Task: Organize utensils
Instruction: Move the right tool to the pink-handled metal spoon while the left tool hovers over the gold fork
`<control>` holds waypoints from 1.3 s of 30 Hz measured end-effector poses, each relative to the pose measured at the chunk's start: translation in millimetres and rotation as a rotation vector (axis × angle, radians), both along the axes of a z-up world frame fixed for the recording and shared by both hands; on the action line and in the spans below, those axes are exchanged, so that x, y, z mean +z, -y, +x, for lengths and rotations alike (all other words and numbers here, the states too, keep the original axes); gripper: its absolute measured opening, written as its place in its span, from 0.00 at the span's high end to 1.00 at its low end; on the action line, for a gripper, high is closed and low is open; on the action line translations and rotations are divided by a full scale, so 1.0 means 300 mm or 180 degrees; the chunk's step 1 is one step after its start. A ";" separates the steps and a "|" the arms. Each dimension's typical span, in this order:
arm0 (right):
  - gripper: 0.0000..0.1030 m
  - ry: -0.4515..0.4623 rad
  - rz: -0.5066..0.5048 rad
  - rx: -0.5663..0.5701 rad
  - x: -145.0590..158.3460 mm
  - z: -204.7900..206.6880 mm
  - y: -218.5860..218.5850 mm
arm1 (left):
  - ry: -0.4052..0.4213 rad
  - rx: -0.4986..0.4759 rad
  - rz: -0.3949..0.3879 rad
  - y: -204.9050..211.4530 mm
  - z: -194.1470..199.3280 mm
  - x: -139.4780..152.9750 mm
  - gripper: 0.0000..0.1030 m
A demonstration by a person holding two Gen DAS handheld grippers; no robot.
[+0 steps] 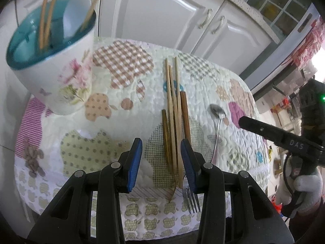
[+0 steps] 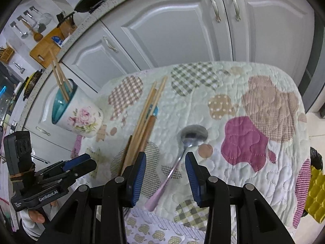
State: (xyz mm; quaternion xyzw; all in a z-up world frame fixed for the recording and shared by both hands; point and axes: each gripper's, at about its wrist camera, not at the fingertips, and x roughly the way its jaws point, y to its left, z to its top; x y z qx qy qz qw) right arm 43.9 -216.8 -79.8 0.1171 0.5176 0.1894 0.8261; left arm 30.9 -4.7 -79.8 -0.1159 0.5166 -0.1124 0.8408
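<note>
Both my pairs of fingers stand apart, gripping nothing. Between my right fingers [image 2: 165, 165] lies the pink-handled steel spoon [image 2: 183, 151] on the quilted patchwork worktop [image 2: 254, 101]. Between my left fingers [image 1: 161, 150] lie wooden chopsticks [image 1: 173, 111], a steel fork [image 1: 191, 200] just beneath the right-hand one. Far beyond, to the left, stands the floral white cup with teal inside [image 1: 56, 61], holding chopsticks.

Left claw [image 1: 161, 163] angled steeply downward, blue pads apart with nothing pinched, right claw [image 2: 165, 174] likewise tilted down, pads parted and unclamped, gloved hand [image 1: 302, 191] gripping its handle
</note>
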 end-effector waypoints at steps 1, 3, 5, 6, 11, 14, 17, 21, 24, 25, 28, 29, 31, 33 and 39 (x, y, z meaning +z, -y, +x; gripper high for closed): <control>0.63 -0.0027 -0.0009 0.0001 -0.013 0.003 0.000 | -0.0015 -0.0001 0.0002 0.002 0.003 -0.006 0.63; 0.63 -0.0083 -0.0043 0.0017 -0.045 0.012 -0.004 | -0.0032 -0.0002 0.0013 0.004 0.006 -0.012 0.63; 0.64 -0.0096 -0.0092 0.0017 -0.064 0.021 -0.008 | -0.0049 -0.0006 0.0023 0.005 0.011 -0.019 0.63; 0.65 -0.0113 -0.0118 0.0011 -0.075 0.029 -0.009 | -0.0056 -0.0008 0.0028 0.006 0.013 -0.021 0.63; 0.66 -0.0207 -0.0125 -0.0073 -0.127 0.079 0.009 | -0.0078 0.0008 0.0061 -0.002 0.029 -0.031 0.63; 0.66 -0.0311 0.0060 -0.0191 -0.161 0.111 0.044 | -0.0103 0.0028 0.0072 -0.010 0.034 -0.040 0.63; 0.66 -0.0394 0.0321 -0.0307 -0.174 0.148 0.081 | -0.0131 0.0029 0.0087 -0.011 0.038 -0.050 0.63; 0.66 -0.0386 0.0548 -0.0261 -0.153 0.192 0.062 | -0.0139 0.0011 0.0110 0.000 0.043 -0.056 0.63; 0.66 -0.0312 0.0647 -0.0094 -0.124 0.219 0.007 | -0.0142 0.0009 0.0130 0.004 0.046 -0.059 0.63; 0.66 -0.0284 0.0662 -0.0037 -0.115 0.223 -0.012 | -0.0140 0.0011 0.0133 0.003 0.046 -0.058 0.63; 0.66 -0.0245 0.0645 0.0088 -0.099 0.235 -0.068 | -0.0143 0.0027 0.0140 -0.005 0.044 -0.058 0.63; 0.66 -0.0237 0.0633 0.0099 -0.098 0.237 -0.073 | -0.0143 0.0030 0.0137 -0.007 0.044 -0.058 0.63; 0.66 -0.0244 0.0665 0.0107 -0.101 0.234 -0.076 | -0.0135 0.0040 0.0134 -0.013 0.044 -0.058 0.63; 0.66 -0.0265 0.0701 0.0095 -0.108 0.232 -0.074 | -0.0147 0.0050 0.0128 -0.018 0.045 -0.062 0.63; 0.66 -0.0301 0.0862 0.0256 -0.098 0.248 -0.123 | -0.0164 0.0054 0.0116 -0.016 0.042 -0.068 0.63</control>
